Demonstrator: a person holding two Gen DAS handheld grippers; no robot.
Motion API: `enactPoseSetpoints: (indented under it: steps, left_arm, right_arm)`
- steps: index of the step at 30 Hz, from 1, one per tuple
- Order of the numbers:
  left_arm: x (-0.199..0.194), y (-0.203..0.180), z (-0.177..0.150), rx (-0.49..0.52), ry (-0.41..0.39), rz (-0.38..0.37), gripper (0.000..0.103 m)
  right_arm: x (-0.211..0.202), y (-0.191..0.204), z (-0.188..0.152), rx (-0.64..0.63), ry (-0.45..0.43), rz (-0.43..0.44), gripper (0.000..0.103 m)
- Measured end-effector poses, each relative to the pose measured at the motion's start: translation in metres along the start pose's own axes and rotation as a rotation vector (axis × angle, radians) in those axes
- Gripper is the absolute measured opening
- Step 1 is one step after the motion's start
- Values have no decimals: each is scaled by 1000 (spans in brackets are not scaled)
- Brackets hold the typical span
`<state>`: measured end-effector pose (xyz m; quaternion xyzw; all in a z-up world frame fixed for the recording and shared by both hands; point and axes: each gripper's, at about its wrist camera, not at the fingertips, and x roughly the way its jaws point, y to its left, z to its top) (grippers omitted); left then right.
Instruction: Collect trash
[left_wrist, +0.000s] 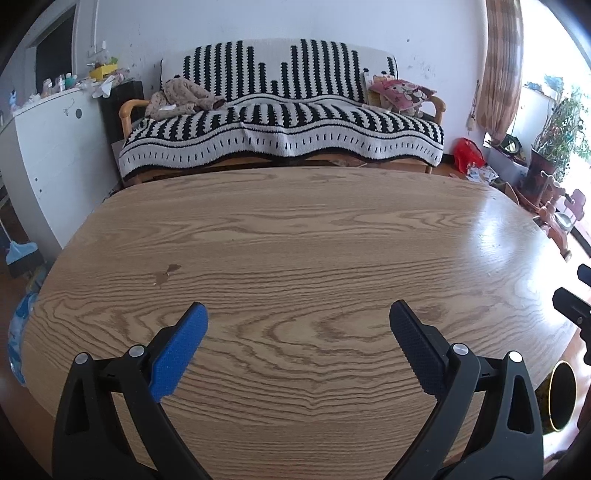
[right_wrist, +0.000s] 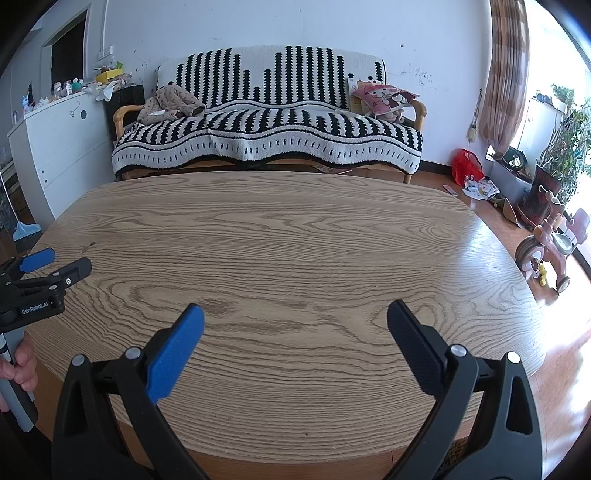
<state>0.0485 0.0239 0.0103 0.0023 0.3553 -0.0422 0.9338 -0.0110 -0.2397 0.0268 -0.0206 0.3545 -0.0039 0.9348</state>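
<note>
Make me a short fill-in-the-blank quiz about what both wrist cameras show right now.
1. Both the left gripper and the right gripper have their jaws ____.
2. The sofa wears a black-and-white ____ cover.
3. The bag on the floor is ____.
4. The grippers hover over a ____ table.

Answers: open; striped; red; wooden

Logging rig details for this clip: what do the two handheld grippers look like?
Both match: black plastic frames with silver rivets, one bright blue textured pad and one dark textured pad. The left gripper also shows in the right view, with white "GenRobot.AI" lettering and a grey-and-black handle in a hand. The right gripper looks the same. No cables or sleeves visible.
</note>
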Motion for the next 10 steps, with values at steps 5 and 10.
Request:
enactPoseSetpoints:
  steps: [5, 10]
  left_arm:
    - [3, 2, 1, -7, 13, 0, 96]
    - [8, 4, 1, -20, 36, -22, 96]
  right_arm:
    - [0, 0, 0, -1, 0, 0, 96]
    - [0, 0, 1, 0, 1, -1, 96]
